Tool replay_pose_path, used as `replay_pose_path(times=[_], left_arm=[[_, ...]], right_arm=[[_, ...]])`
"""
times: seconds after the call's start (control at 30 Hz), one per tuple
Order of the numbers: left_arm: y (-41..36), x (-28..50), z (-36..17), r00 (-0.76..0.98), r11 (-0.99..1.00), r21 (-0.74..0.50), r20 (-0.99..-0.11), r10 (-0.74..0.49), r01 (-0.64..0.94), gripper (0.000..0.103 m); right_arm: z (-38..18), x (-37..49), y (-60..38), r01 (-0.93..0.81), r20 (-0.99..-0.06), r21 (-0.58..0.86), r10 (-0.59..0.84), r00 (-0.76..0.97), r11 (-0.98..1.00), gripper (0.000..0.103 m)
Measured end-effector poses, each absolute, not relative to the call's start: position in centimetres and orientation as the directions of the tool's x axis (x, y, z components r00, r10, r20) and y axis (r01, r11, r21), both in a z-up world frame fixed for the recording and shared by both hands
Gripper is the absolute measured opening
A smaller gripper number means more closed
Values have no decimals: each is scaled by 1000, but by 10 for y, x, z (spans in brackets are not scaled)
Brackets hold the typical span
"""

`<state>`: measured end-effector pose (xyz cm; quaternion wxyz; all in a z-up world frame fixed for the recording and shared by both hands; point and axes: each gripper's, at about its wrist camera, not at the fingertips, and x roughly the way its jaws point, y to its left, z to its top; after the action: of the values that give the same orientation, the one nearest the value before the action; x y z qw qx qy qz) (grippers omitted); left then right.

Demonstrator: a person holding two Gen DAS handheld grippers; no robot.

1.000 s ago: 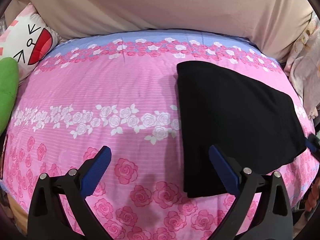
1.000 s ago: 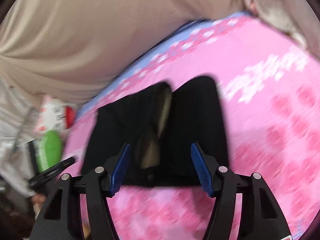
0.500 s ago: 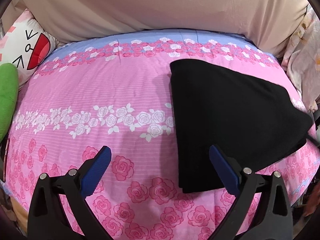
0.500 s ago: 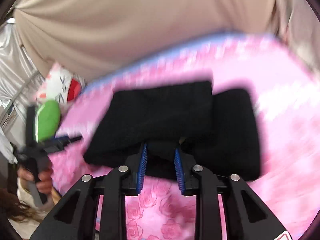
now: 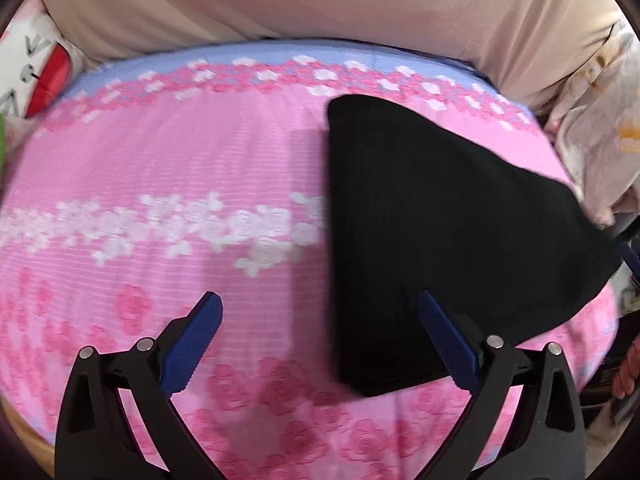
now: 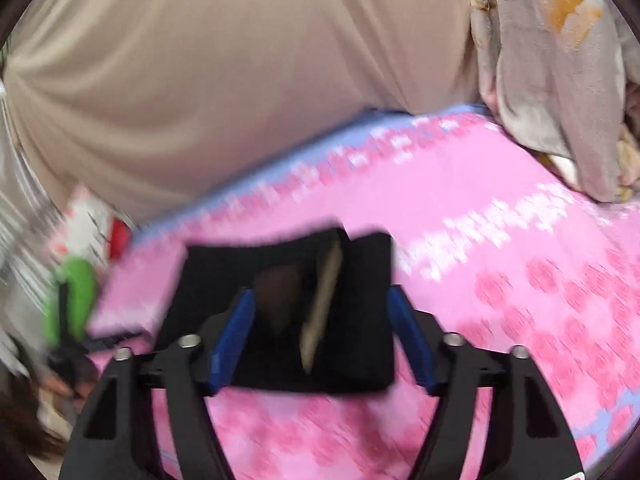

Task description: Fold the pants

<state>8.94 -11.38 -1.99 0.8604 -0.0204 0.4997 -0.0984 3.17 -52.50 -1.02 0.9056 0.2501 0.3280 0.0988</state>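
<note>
The black pants (image 5: 432, 232) lie folded on the pink rose-print bedspread (image 5: 168, 184), at the right of the left wrist view. Their right corner is lifted off the bed. My left gripper (image 5: 320, 344) is open and empty, hovering over the spread at the pants' near left edge. In the blurred right wrist view the pants (image 6: 352, 320) lie between my right gripper's open jaws (image 6: 320, 336), with a tan inner layer (image 6: 324, 296) showing at the fold. I cannot tell whether the pads touch the cloth.
A beige curtain (image 5: 320, 0) hangs behind the bed. A white and red cartoon pillow (image 5: 36, 68) and a green cushion (image 6: 76, 292) sit at the left. Crumpled pale bedding (image 6: 560, 60) is piled at the right. The bed's near edge runs below the grippers.
My right gripper has opened from nearly shut to wide around the pants' edge and swung. The left wrist view has shifted slightly left, blurred; the pants' right corner has risen.
</note>
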Motion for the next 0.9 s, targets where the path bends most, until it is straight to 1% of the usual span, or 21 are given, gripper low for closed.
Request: replay_pose_path(times=[0.07,0.1,0.2,0.27,0.3,0.33,0.37,0.4,0.47,0.53,0.57,0.6,0.63,0.67,0.7,0.73,0.77,0.8,0.83,0.87,0.9], left_arm=[[-120,94,-25,460,971,-174,-857,-232,165,96],[-124,97,-28,451,970,-177,-861,-234,165,96],[-133,105,-42,421,973,-168,-879,-221,161,96],[-135,108,-50,404,973,-178,-887,-224,148,96],[-133,108,-51,398,972,-187,-888,-229,143,96],[-132,108,-51,399,971,-191,-887,-232,141,96],[-132,109,-48,404,971,-193,-884,-235,141,96],[-131,109,-47,405,971,-192,-884,-234,142,96],[-133,109,-38,419,970,-191,-876,-239,154,96],[-136,108,-32,432,968,-185,-869,-242,169,97],[-138,109,-31,437,967,-185,-865,-246,177,97],[-141,109,-32,435,966,-186,-866,-248,182,98],[-144,110,-34,431,965,-185,-867,-249,185,98],[-148,112,-39,424,966,-180,-872,-245,188,98],[-152,114,-45,412,969,-166,-882,-229,184,98],[-153,114,-48,409,971,-162,-885,-222,177,98],[-153,114,-50,410,971,-169,-884,-224,167,98],[-153,114,-50,407,971,-176,-884,-229,164,98],[-152,115,-50,407,968,-189,-881,-241,165,98],[-151,116,-52,402,966,-200,-881,-250,164,98],[-150,117,-54,392,963,-217,-881,-264,161,98]], right_arm=[[-6,53,-528,-54,-513,567,404,758,822,72],[-9,69,-527,-52,-531,562,408,743,825,72],[-42,121,-517,-11,-656,497,385,649,867,72],[-68,141,-504,-6,-698,521,429,573,854,69],[-78,147,-494,-23,-700,526,448,555,850,60],[-81,150,-484,-38,-707,512,446,549,858,43],[-80,151,-478,-46,-718,491,434,544,870,37],[-73,151,-472,-67,-719,474,429,546,878,33],[-36,140,-469,-101,-689,408,379,618,907,30],[-7,129,-478,-87,-659,366,324,679,927,4],[6,120,-486,-57,-656,319,264,707,946,4],[6,120,-491,-51,-659,308,252,708,950,5],[-2,122,-495,-50,-681,296,248,689,954,9],[-14,126,-497,-30,-709,282,230,666,959,16],[-40,134,-501,32,-766,253,180,618,967,24],[-55,137,-504,85,-805,224,135,577,971,24],[-67,136,-508,132,-834,225,121,538,965,24],[-68,128,-511,141,-820,283,163,549,949,27],[-65,116,-515,136,-789,346,209,578,928,39],[-61,103,-517,129,-759,392,241,604,911,45],[-56,90,-518,124,-736,414,252,628,902,53]])
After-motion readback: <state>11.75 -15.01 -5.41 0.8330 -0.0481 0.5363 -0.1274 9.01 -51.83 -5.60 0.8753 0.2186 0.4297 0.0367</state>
